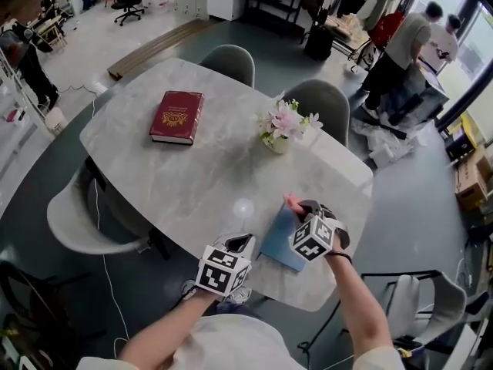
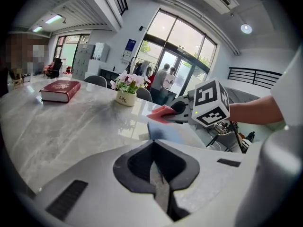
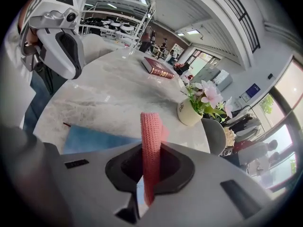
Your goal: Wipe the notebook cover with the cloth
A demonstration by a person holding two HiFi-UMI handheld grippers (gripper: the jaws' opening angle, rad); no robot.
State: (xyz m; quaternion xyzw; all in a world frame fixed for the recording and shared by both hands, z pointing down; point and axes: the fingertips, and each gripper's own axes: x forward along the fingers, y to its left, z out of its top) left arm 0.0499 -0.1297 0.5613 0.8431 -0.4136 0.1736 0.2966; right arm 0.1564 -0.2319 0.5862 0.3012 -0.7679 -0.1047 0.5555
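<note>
Our right gripper [image 1: 299, 206] is clamped on a pink cloth [image 3: 150, 141], which stands up between its jaws as a folded strip and pokes out past their tips. The blue notebook [image 1: 279, 243] lies flat on the grey marble surface [image 1: 192, 176], directly below this gripper and reaching to its left. The cloth's free end hangs just over the notebook's far edge, and we cannot tell whether it touches the cover. Our left gripper [image 1: 240, 243] is just left of the notebook, near the surface's front edge, with its jaws pressed together and nothing between them. Ahead of the right gripper, well apart from it, stands a small white pot of pink flowers [image 1: 277, 132]. Farther ahead and to the left of both grippers, a closed red book [image 1: 177, 116] lies flat on the surface.
</note>
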